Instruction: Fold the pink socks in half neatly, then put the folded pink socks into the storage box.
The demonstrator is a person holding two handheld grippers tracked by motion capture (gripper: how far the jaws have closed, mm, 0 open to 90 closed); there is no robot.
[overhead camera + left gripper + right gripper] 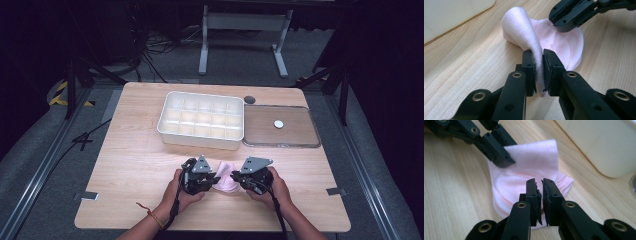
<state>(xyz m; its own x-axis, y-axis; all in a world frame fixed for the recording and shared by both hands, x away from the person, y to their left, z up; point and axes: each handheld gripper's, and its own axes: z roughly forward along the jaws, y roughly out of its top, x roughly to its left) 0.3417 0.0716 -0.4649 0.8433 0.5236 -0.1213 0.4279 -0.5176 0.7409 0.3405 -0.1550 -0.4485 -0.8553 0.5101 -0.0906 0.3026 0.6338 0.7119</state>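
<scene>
A small pink cloth [226, 182] lies on the wooden table [130, 165] near its front edge, between my two grippers. My left gripper [216, 179] is shut on a raised fold of the cloth [564, 45], which stands up as a ridge between the pads [529, 67]. My right gripper [235, 177] comes in from the other side. Its jaws stand almost together on the near edge of the cloth [531, 162], with a thin layer pinched low between the pads [549, 195]. Each gripper view shows the other gripper's black tip resting on the cloth: the right gripper [564, 23] and the left gripper [504, 161].
A white tray [201, 142] divided into several compartments stands behind the cloth. To its right lies a flat clear tray [280, 145] holding a small white disc [278, 124]. A dark round hole [249, 100] marks the tabletop behind. Bare wood stretches to the left.
</scene>
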